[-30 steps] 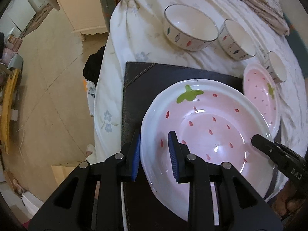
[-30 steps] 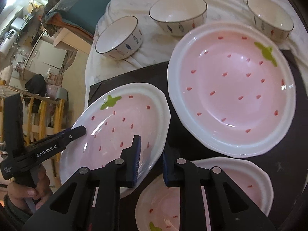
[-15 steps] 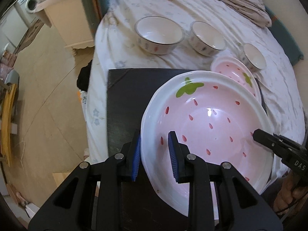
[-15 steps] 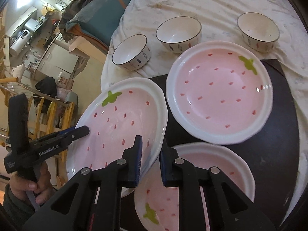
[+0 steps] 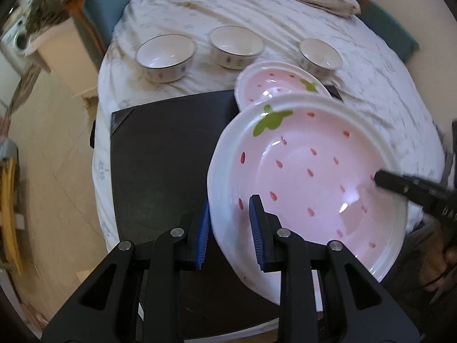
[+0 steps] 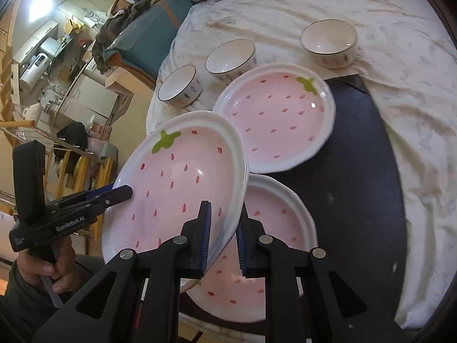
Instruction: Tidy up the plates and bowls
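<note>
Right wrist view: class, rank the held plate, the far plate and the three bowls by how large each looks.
1. Held plate, though it is nearest the camera.
2. Far plate.
3. The three bowls look alike; unranked.

My left wrist camera looks steeply down along its fingers, close over the lifted strawberry plate (image 5: 308, 177). My right wrist camera faces that plate (image 6: 177, 183) from the opposite rim; both share the three bowls (image 5: 167, 54) (image 6: 230, 57) beyond.
</note>
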`<state>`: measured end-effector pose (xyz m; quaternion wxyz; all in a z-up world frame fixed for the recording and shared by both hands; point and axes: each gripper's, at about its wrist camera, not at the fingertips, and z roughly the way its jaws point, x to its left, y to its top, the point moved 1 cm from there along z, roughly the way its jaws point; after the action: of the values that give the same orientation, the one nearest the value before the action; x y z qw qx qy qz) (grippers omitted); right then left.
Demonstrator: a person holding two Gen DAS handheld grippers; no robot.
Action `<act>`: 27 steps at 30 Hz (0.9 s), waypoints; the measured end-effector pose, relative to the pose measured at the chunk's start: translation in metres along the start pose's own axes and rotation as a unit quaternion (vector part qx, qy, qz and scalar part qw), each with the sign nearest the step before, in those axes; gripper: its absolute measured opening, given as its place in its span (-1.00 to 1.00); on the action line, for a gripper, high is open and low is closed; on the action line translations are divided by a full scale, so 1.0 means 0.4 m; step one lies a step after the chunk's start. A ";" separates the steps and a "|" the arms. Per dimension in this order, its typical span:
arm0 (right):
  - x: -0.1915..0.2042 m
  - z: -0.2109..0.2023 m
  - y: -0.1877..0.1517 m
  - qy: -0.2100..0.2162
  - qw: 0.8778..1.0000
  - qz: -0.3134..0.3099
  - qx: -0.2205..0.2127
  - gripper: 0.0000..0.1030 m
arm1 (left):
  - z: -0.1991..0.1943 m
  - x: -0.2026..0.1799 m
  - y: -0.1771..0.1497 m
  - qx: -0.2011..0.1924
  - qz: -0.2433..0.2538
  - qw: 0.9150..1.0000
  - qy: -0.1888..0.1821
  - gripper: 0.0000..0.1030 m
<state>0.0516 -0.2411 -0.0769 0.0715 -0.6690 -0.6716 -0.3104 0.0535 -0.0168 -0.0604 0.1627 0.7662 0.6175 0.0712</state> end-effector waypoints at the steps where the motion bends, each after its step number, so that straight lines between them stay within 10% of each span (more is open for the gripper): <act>1: -0.007 -0.012 -0.004 -0.003 1.000 -0.004 -0.004 -0.64 | 0.006 -0.015 -0.007 0.002 0.010 1.000 0.002 -0.56; 27: -0.147 0.023 -0.086 -0.009 0.999 0.041 0.019 -0.64 | 0.144 -0.096 -0.086 0.081 0.046 0.995 0.029 -0.56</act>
<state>0.0278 -0.2834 -0.1253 0.0908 -0.6970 -0.6505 -0.2878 0.0309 -0.0569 -0.1224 0.0786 0.8023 0.5896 0.0508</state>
